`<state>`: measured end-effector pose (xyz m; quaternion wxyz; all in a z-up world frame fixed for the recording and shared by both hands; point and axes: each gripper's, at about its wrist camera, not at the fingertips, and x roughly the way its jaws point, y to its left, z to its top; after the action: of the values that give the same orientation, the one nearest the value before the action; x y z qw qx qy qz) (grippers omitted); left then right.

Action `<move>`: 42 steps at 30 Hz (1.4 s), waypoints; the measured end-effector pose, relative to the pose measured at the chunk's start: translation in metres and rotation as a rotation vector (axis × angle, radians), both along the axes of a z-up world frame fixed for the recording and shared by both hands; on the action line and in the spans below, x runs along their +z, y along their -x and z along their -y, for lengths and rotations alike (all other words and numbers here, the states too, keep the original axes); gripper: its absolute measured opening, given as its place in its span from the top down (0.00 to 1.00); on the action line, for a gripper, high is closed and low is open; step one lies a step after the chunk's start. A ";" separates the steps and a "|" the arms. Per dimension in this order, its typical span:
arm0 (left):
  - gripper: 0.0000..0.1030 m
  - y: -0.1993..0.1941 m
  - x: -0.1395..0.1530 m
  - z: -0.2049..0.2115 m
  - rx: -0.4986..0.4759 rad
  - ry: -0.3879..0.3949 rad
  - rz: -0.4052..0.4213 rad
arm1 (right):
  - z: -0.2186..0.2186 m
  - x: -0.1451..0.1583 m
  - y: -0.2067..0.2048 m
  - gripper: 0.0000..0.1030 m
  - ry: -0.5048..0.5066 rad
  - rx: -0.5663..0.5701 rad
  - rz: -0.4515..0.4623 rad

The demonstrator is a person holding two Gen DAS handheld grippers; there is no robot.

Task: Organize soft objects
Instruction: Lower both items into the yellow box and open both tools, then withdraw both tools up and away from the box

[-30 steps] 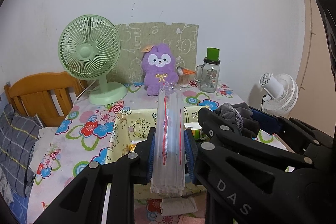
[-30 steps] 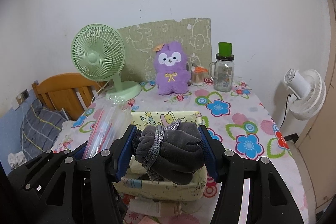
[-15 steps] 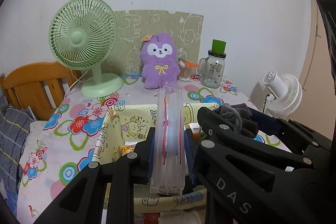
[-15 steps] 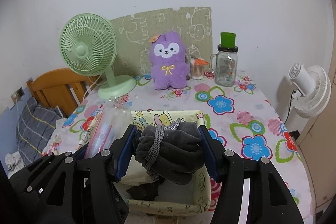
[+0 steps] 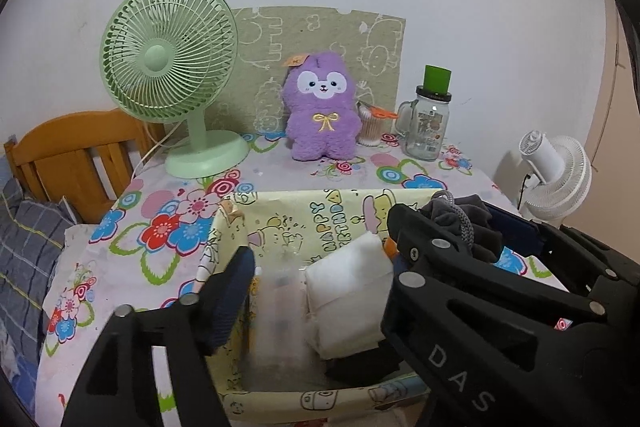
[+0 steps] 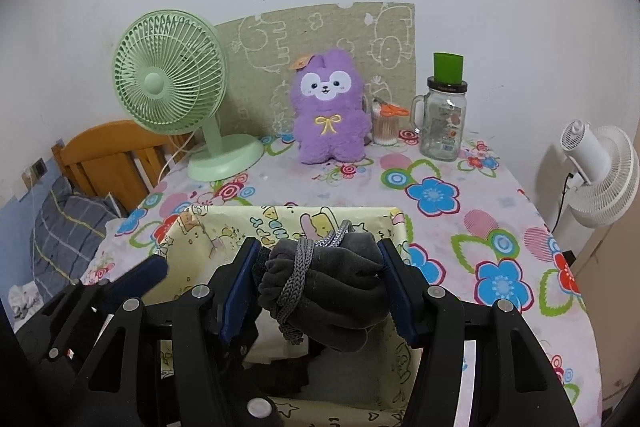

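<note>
A yellow cartoon-print box (image 5: 304, 211) stands on the flowered table just below both grippers. My left gripper (image 5: 316, 291) hangs over it and its jaws are opening. Between them a clear plastic packet (image 5: 276, 311), blurred, is down inside the box, and no pad presses on it. A white folded item (image 5: 348, 287) and something dark lie beside it. My right gripper (image 6: 318, 283) is shut on a grey fabric bundle (image 6: 340, 279) tied with a grey cord, held above the box (image 6: 224, 227). A purple plush (image 6: 328, 111) sits upright at the back of the table.
A green desk fan (image 5: 168, 55) stands back left. A glass jar with a green lid (image 6: 444, 123) and a cotton swab holder (image 6: 386, 131) are back right. A white fan (image 6: 600, 171) is beyond the table's right edge, a wooden headboard (image 5: 76, 155) to the left.
The left jaws have spread apart and the clear packet has dropped from between them into the box. Both grippers have come lower over the box. The right grip on the bundle is unchanged.
</note>
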<state>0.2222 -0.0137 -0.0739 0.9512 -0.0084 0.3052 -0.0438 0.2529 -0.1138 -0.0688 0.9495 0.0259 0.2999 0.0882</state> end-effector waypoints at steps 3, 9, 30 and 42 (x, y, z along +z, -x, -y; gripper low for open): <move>0.25 0.000 -0.002 -0.001 0.008 -0.009 -0.008 | -0.002 -0.002 0.000 0.40 0.001 0.005 -0.004; 0.23 0.002 -0.003 -0.005 0.017 -0.020 -0.018 | -0.005 -0.006 0.000 0.39 -0.005 0.016 -0.021; 0.08 0.028 0.009 -0.002 0.010 -0.035 0.004 | -0.005 0.003 0.025 0.06 0.004 0.037 -0.017; 0.05 0.052 0.024 -0.003 0.015 -0.033 0.046 | -0.005 0.020 0.052 0.03 0.028 0.020 0.030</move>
<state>0.1699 -0.0110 -0.0495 0.9584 0.0062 0.2837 -0.0319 0.2013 -0.1091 -0.0484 0.9533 0.0085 0.2869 0.0938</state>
